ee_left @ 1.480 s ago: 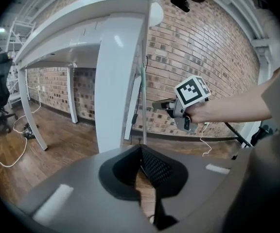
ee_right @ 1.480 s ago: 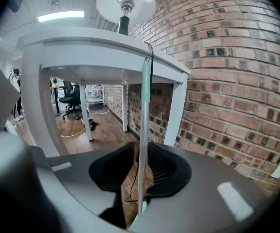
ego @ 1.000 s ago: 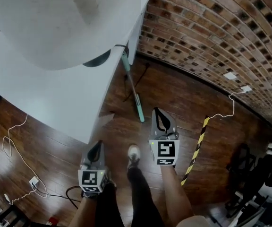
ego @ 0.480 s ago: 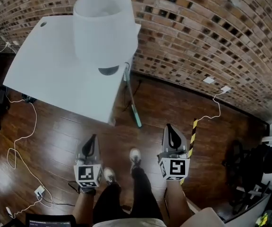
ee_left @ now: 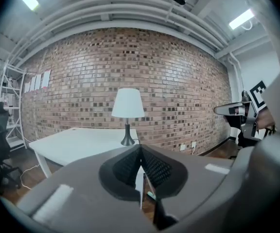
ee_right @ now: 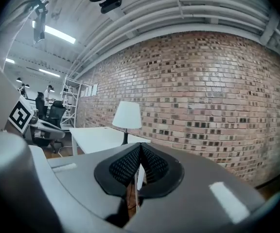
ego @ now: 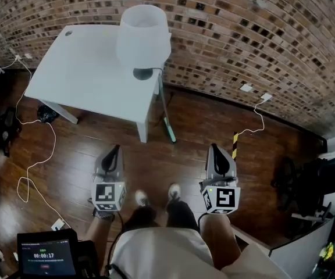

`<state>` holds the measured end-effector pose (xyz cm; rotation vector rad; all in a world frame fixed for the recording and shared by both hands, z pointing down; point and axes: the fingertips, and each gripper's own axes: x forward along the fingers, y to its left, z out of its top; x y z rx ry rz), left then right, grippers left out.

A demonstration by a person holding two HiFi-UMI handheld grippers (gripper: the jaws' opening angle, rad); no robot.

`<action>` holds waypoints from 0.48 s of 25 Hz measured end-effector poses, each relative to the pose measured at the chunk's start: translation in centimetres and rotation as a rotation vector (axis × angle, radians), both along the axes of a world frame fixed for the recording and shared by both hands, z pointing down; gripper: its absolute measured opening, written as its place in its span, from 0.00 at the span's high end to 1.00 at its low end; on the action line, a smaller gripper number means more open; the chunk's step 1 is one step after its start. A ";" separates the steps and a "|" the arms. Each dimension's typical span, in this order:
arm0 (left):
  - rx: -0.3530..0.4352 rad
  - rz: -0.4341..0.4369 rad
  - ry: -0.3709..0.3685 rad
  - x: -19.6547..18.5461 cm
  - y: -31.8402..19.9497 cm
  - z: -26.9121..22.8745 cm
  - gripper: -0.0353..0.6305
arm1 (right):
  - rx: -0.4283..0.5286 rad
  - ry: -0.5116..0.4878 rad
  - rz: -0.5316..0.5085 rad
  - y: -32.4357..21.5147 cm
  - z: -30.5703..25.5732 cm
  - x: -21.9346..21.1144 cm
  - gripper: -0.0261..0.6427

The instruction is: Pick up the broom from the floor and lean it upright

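Note:
The broom [ego: 165,112] has a thin pale pole with a teal end on the wooden floor. It stands tilted against the corner of the white table [ego: 86,80], beside the lamp [ego: 142,34]. My left gripper [ego: 114,151] and right gripper [ego: 215,149] hang side by side in front of me, well short of the broom, pointing toward the brick wall. The pads of each one meet with nothing between them. In the left gripper view the left gripper [ee_left: 141,152] is shut, and a teal bit of the broom [ee_left: 151,195] shows beyond it. The right gripper [ee_right: 140,149] is shut too.
White cables [ego: 31,156] trail over the floor left of the table. A yellow-and-black striped strip [ego: 235,146] lies near the right gripper. A screen [ego: 42,254] sits at bottom left and dark equipment [ego: 307,185] at right. The person's feet [ego: 156,196] stand between the grippers.
The head and both grippers have risen, so the table, lamp and broom look smaller and farther off. The broom stays leaning on the table. Both grippers stay shut.

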<state>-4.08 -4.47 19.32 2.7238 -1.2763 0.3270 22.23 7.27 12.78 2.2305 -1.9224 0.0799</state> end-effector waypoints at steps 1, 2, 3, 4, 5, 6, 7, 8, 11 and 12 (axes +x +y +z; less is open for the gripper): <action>0.003 0.003 -0.006 -0.2 0.6 -0.5 0.95 | 0.000 0.000 -0.003 0.5 -0.8 -0.2 0.94; 0.010 0.004 -0.011 -0.3 1.1 -1.2 0.95 | 0.001 0.002 -0.005 1.0 -1.7 -0.4 0.94; 0.020 0.002 -0.017 -0.3 1.6 -2.1 0.95 | 0.005 0.007 -0.007 1.4 -2.6 -0.5 0.94; 0.029 -0.006 -0.020 -0.4 2.0 -3.0 0.95 | 0.013 0.014 -0.012 1.7 -3.6 -0.6 0.94; 0.032 -0.018 -0.019 -0.6 2.4 -3.7 0.95 | 0.023 0.021 -0.022 2.0 -4.4 -0.8 0.94; 0.033 -0.028 -0.013 -0.6 2.8 -4.4 0.95 | 0.034 0.026 -0.034 2.1 -5.2 -1.1 0.94; 0.037 -0.032 0.000 -0.4 3.1 -5.2 0.95 | 0.045 0.028 -0.051 2.3 -5.8 -1.3 0.94; 0.049 -0.028 0.019 0.2 3.3 -6.3 0.95 | 0.054 0.029 -0.071 2.4 -6.3 -1.4 0.94; 0.135 0.009 0.076 3.1 3.7 -10.4 0.95 | 0.079 0.040 -0.120 2.6 -7.6 -1.1 0.94; 0.167 0.013 0.088 4.0 3.6 -11.8 0.95 | 0.090 0.045 -0.131 2.5 -8.2 -1.0 0.94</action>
